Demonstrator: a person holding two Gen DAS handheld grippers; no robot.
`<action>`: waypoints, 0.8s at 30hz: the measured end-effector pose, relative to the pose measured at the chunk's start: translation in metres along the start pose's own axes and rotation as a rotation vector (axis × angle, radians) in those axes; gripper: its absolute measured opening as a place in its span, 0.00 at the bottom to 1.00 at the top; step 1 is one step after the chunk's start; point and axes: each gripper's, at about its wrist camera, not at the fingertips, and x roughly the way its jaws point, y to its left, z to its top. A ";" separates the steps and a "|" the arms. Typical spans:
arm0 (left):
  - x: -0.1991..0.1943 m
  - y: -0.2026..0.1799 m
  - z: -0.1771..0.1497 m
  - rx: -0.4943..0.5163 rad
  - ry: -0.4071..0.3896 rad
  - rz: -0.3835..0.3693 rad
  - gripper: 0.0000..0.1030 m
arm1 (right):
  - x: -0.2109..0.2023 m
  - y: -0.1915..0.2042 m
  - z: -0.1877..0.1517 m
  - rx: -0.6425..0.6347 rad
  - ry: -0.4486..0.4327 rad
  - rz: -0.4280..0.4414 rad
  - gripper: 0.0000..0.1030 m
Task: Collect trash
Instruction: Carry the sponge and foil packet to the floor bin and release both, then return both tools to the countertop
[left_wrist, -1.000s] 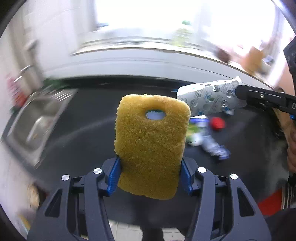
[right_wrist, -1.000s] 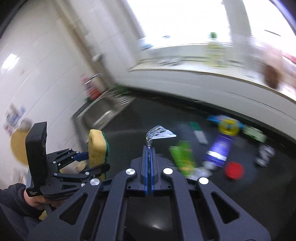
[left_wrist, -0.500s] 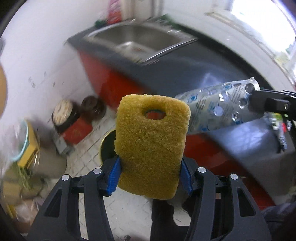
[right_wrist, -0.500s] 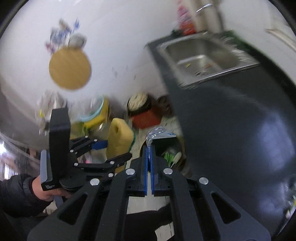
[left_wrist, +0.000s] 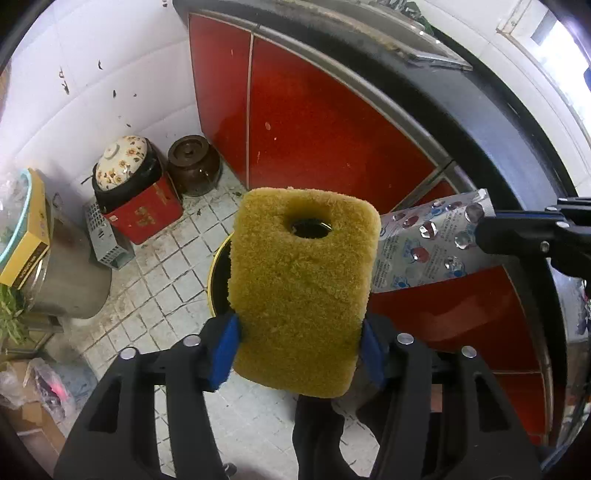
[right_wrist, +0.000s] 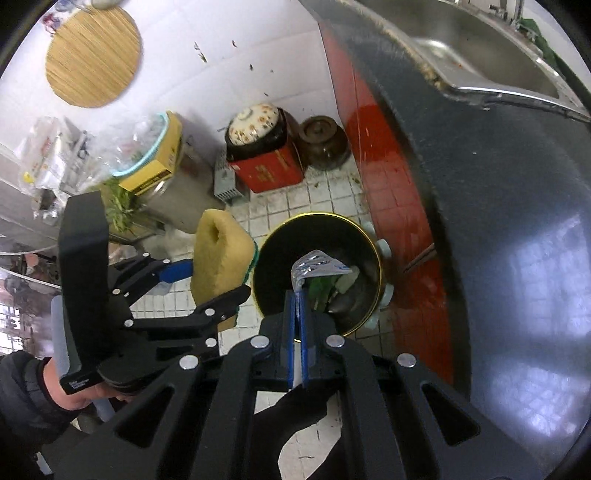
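Two grippers, mine, both loaded. Left of frame in the right wrist view: my left gripper, jaws easing apart, yellow sponge upright between its blue pads. Centre: my right gripper, clamped tight on a foil blister pack, held over the black gold-rimmed bin on the tiled floor. Right: red cabinet, dark countertop.

one sponge, one wrapper — two jars
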 end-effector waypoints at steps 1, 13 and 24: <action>0.004 0.003 0.000 -0.003 0.003 -0.001 0.60 | 0.004 0.000 0.001 0.004 0.011 0.004 0.03; 0.003 0.010 0.014 0.016 -0.015 0.022 0.88 | -0.043 -0.014 0.001 0.031 -0.068 0.044 0.76; -0.091 -0.134 0.065 0.306 -0.129 -0.065 0.94 | -0.241 -0.095 -0.113 0.342 -0.433 -0.250 0.91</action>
